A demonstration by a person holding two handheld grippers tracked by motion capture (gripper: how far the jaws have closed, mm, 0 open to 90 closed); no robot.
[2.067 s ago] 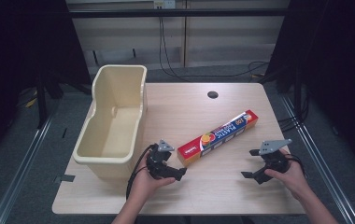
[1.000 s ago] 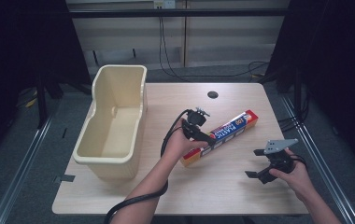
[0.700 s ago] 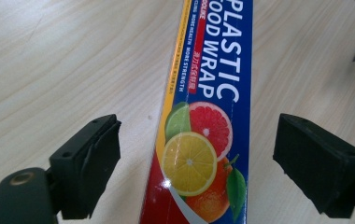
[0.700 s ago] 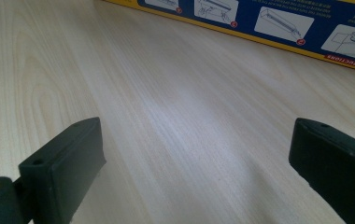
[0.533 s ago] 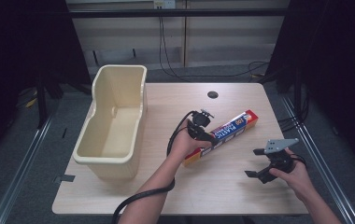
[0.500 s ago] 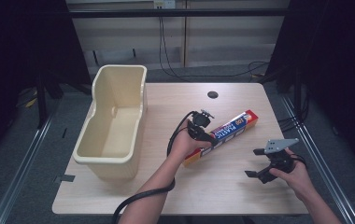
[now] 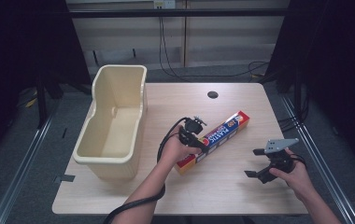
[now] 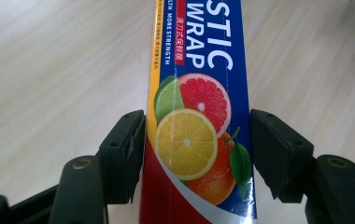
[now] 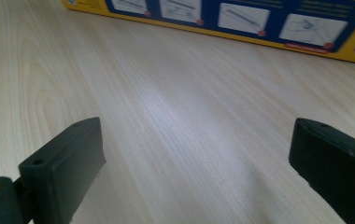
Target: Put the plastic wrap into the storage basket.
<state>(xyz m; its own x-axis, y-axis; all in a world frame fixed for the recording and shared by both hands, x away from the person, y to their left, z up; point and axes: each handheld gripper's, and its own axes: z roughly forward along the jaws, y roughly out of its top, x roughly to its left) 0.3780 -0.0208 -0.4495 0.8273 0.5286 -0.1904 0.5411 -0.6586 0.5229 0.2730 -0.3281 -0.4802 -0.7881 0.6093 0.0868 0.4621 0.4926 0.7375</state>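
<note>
A long plastic wrap box (image 7: 222,133), blue, red and yellow with citrus fruit printed on it (image 8: 199,93), lies diagonally on the wooden table. My left gripper (image 7: 201,143) reaches down over its lower half. Its jaws have just been closing, and in the left gripper view the two pads (image 8: 129,149) press on the box's long sides, so the left gripper (image 8: 196,140) is shut on it. My right gripper (image 7: 252,162) rests near the table's front right, open, with bare wood between its jaws (image 9: 196,154). The box's yellow-edged side (image 9: 241,18) lies beyond it.
A tall cream plastic bin (image 7: 119,84) stands at the table's left side, close to the box's lower end. A dark round hole (image 7: 212,94) sits in the tabletop at the back. Cables run along the floor behind.
My left gripper travelled from the table's front edge to the box and has settled lower over it. The box and the right gripper have stayed where they were.
</note>
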